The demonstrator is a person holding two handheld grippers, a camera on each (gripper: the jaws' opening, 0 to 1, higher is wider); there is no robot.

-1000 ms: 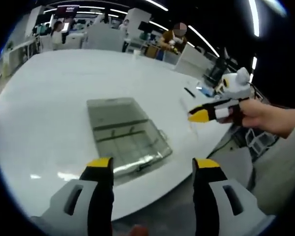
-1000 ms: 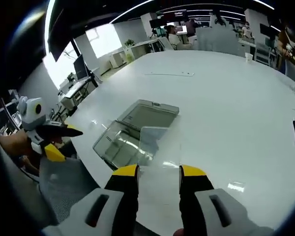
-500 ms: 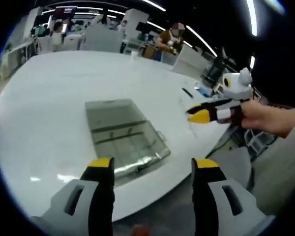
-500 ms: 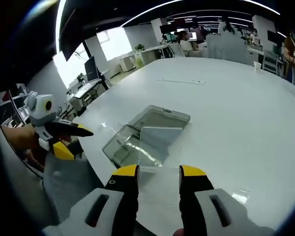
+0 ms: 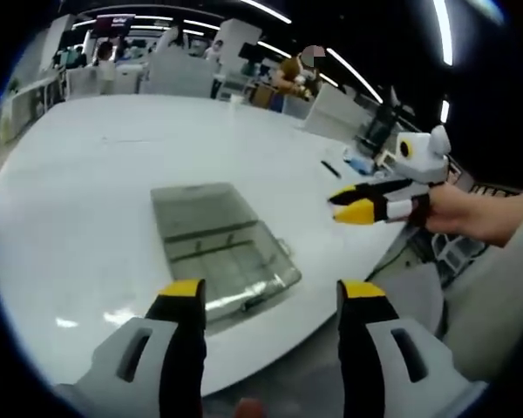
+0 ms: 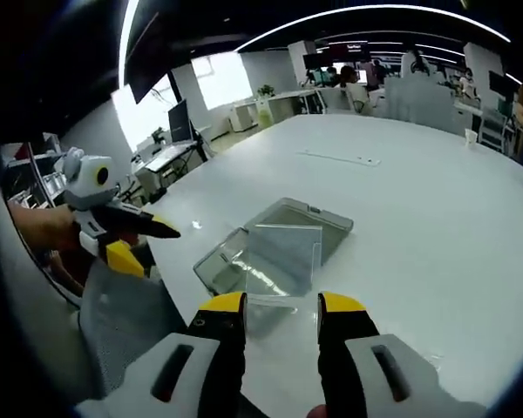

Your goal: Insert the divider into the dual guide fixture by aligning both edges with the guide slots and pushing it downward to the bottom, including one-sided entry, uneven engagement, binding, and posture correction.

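Note:
The clear box-shaped guide fixture [image 5: 218, 248] lies flat on the white table [image 5: 87, 174], ahead of my left gripper [image 5: 272, 292]. That gripper is open with nothing between its jaws. My right gripper [image 6: 281, 305] is shut on the clear divider [image 6: 283, 257], which stands up from its jaws. Through and past the divider I see the fixture [image 6: 327, 225]. The divider hangs above the table, apart from the fixture. A hand holds the right gripper [image 5: 353, 205] in from the right of the left gripper view. Likewise the left gripper [image 6: 148, 242] enters the right gripper view from the left.
The table's near edge runs just in front of both grippers, with grey floor below. A small black object [image 5: 334, 165] lies near the table's right edge. A thin strip [image 6: 340, 157] lies farther out on the table. Desks, chairs and people fill the background.
The right gripper view has swung, so the fixture and left gripper sit farther right in it. The divider stays in the right jaws. The left gripper has barely moved.

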